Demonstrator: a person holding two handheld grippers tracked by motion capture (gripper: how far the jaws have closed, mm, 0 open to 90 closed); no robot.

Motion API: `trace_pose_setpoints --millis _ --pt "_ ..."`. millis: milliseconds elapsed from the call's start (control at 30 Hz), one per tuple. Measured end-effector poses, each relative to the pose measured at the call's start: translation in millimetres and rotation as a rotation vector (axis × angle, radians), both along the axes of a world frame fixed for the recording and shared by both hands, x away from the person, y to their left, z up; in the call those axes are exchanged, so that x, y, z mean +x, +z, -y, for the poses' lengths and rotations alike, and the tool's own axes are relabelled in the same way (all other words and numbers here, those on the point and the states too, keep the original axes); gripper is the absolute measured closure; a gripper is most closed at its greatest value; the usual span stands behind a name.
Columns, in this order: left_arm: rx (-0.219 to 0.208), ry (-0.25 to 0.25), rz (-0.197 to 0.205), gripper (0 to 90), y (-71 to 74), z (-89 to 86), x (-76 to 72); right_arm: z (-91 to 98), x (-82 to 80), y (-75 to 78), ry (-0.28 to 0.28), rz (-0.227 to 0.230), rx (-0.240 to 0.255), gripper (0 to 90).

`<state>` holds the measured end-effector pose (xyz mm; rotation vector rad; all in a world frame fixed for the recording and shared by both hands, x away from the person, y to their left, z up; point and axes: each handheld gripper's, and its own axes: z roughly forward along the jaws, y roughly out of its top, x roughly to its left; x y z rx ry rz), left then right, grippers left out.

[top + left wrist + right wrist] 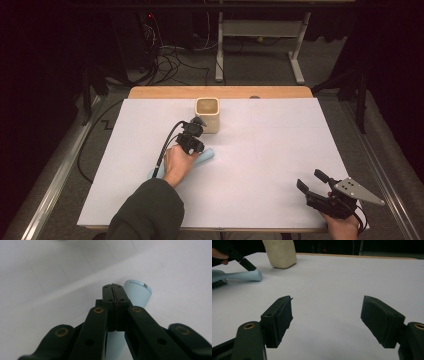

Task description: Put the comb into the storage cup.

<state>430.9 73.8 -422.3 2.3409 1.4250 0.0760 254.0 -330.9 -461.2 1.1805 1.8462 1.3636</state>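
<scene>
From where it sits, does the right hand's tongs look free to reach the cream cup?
Probably yes: the right tongs stand open, and bare white table lies between them and the cup. The light blue brush lies off to one side.

left gripper [192, 139]: black, brass screws, black cable | right gripper [314, 186]: grey three-cornered plate | sleeve [147, 210]: dark green

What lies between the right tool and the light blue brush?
Nothing: in the right gripper view, bare white table separates the right tool from the light blue brush.
</scene>
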Motion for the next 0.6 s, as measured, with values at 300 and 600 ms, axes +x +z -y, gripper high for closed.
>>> trace_pose_setpoints --millis 300,600 --pt "0.009 -0.039 -0.029 89.6 -4.7 7.1 -3.2 0.1 -0.4 0.2 0.001 -0.001 0.0 25.7" --pt "0.018 -0.088 -0.034 89.5 -5.9 16.8 -12.9 0.5 -0.5 0.2 0.001 0.0 0.002 25.7"
